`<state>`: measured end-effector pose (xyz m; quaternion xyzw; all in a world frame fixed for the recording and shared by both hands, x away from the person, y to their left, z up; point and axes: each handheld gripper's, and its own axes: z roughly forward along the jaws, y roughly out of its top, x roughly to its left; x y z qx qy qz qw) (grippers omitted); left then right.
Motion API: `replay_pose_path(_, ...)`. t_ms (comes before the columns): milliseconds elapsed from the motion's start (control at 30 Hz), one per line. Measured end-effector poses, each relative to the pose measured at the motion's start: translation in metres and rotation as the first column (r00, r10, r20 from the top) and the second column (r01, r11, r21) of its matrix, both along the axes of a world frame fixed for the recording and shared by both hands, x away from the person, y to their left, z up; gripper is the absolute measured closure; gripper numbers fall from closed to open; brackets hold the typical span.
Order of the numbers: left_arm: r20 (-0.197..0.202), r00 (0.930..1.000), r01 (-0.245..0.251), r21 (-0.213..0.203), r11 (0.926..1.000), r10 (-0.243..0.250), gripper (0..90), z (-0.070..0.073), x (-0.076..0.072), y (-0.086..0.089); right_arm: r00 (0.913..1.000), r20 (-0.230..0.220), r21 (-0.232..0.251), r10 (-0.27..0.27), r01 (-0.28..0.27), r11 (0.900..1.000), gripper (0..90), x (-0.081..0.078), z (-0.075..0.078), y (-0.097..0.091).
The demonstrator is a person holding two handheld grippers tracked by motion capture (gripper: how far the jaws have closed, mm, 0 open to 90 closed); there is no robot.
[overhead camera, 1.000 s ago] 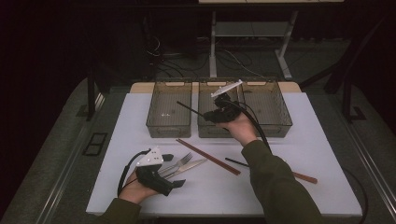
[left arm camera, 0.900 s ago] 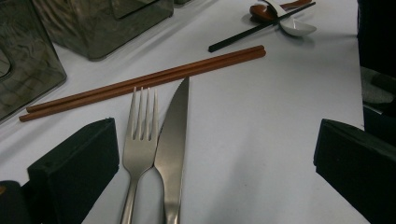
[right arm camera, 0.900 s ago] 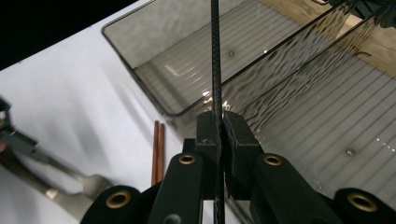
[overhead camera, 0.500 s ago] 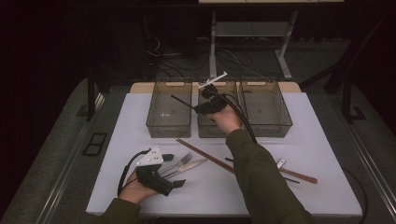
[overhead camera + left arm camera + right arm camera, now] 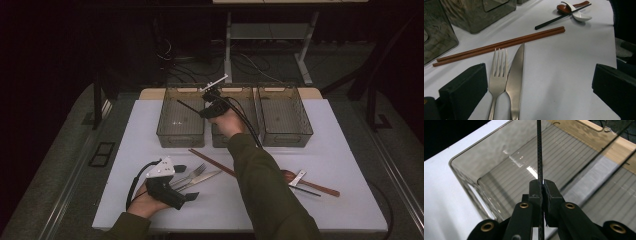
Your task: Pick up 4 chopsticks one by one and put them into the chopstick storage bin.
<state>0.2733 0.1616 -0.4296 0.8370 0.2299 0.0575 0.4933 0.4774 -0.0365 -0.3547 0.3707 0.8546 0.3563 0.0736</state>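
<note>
In the high view, the right hand-held gripper (image 5: 209,106) is clenched on a black chopstick (image 5: 189,106) and has been carried from the middle bin (image 5: 235,137) toward nine o'clock; it is now held above the inner edge of the left bin (image 5: 170,134), the stick's free end pointing toward ten o'clock over that bin. A sort into the left bin is judged to be near, with release not yet made. The left hand-held gripper (image 5: 186,182) rests on the counter (image 5: 350,165) at seven o'clock, unmoved, jaws spread and empty.

In the left gripper view, a fork (image 5: 498,77) and a knife (image 5: 515,77) are seen lying side by side between the parted jaws, untouched. A pair of brown chopsticks (image 5: 499,46) lies beyond them; a second black chopstick (image 5: 562,16) and a white spoon (image 5: 580,16) lie at one o'clock.

In the right gripper view, the black chopstick (image 5: 539,150) is pinched tight between the pads, running straight to twelve o'clock over the left bin (image 5: 459,173).
</note>
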Motion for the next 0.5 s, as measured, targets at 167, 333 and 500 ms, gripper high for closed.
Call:
replay_pose_path(167,0.000,1.0000,-0.007,-0.008,0.9999,0.007,0.0,0.000,0.000,0.000,1.0000,-0.007,-0.010,-0.002,0.002,1.0000,85.1,0.005,-0.004,0.015)
replay_pose_path(333,-0.002,1.0000,-0.002,-0.007,1.0000,0.002,0.0,0.000,0.000,0.000,0.9999,0.001,-0.016,0.011,-0.011,0.9998,84.9,0.008,-0.005,0.031)
replay_pose_path(500,0.003,1.0000,0.000,-0.008,1.0000,0.000,0.0,0.001,0.000,0.000,1.0000,-0.005,-0.045,0.008,-0.008,0.9990,84.9,0.012,-0.009,0.044)
